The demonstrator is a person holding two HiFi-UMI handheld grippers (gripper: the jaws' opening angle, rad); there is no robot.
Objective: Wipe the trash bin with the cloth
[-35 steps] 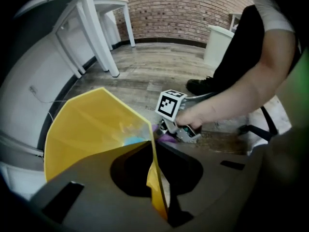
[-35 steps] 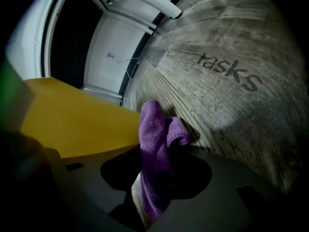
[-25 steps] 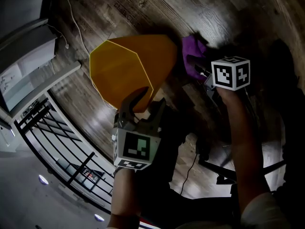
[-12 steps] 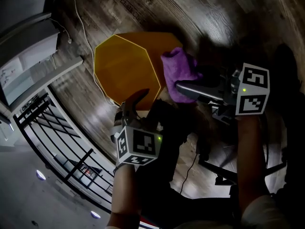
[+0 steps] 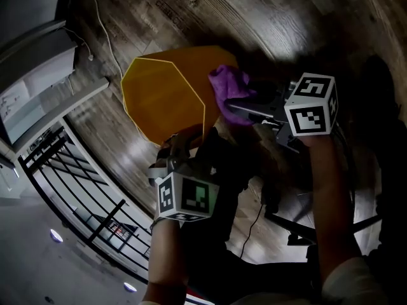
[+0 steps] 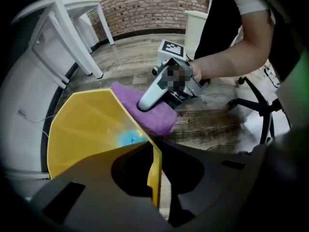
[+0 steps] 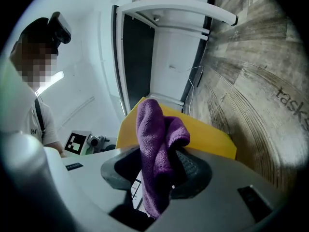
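A yellow trash bin point(image 5: 162, 97) lies tilted on the wood floor, its open mouth towards me. My left gripper point(image 5: 184, 138) reaches down to the near rim. Its jaws have just been closing, and in the left gripper view they pinch the bin's wall point(image 6: 153, 178) between them. My right gripper point(image 5: 232, 103) is shut on a purple cloth point(image 5: 227, 82), which it holds level against the bin's right outer side point(image 6: 145, 111). In the right gripper view the cloth point(image 7: 155, 144) bulges out between the jaws, with the bin point(image 7: 212, 135) just behind it.
White furniture point(image 5: 38, 75) and a black railing point(image 5: 76, 189) stand at the left. A thin cable point(image 5: 105, 30) runs over the floor behind the bin. A black chair base point(image 5: 299, 221) and a cable are near my feet. White table legs point(image 6: 72, 42) stand beyond the bin.
The right gripper has lifted the purple cloth from the floor up to the bin's side. The left jaws, open around the rim before, now pinch it.
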